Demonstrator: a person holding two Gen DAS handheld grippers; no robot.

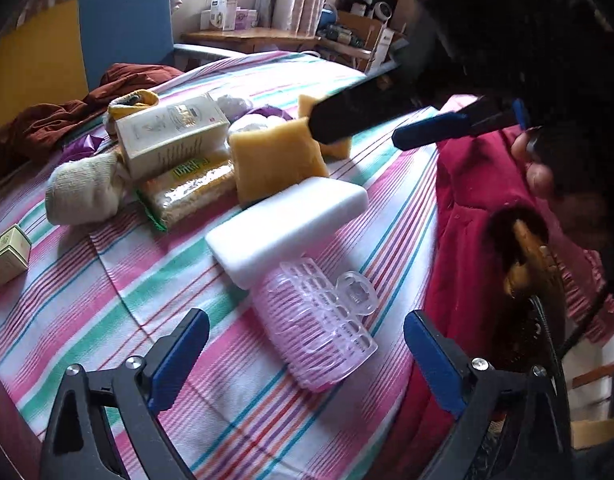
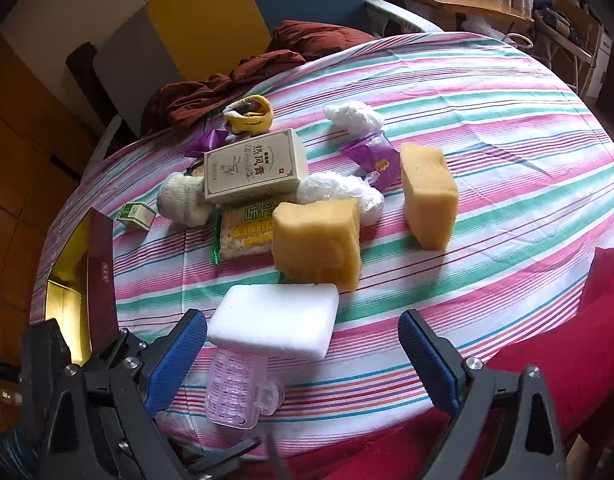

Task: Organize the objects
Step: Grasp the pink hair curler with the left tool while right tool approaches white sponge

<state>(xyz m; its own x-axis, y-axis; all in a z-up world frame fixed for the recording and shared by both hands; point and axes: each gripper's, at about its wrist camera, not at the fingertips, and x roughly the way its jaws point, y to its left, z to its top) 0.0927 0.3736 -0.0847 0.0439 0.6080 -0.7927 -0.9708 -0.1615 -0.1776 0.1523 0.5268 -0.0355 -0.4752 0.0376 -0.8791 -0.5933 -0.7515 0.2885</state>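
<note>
A pink plastic hair roller (image 1: pixel 319 328) lies on the striped tablecloth (image 1: pixel 107 300), its far end tucked against a white foam block (image 1: pixel 287 228). My left gripper (image 1: pixel 307 360) stands open around the roller's near end, its pads apart from it. My right gripper (image 2: pixel 303 356) is open too, low over the white foam block (image 2: pixel 275 320), with the roller (image 2: pixel 239 392) by its left finger. In the left wrist view the right gripper (image 1: pixel 354 132) reaches in from the upper right, in front of a yellow sponge (image 1: pixel 275 164).
Two yellow sponges (image 2: pixel 319 240) (image 2: pixel 427 196), a beige carton (image 2: pixel 255 168), a snack pack (image 2: pixel 243 228), a white sock (image 1: pixel 83 192), a small green box (image 2: pixel 137 214) and a purple packet (image 2: pixel 371 156) crowd the middle. An open gold-lined box (image 2: pixel 87 280) sits at the left edge, red cloth (image 1: pixel 467 200) to the right.
</note>
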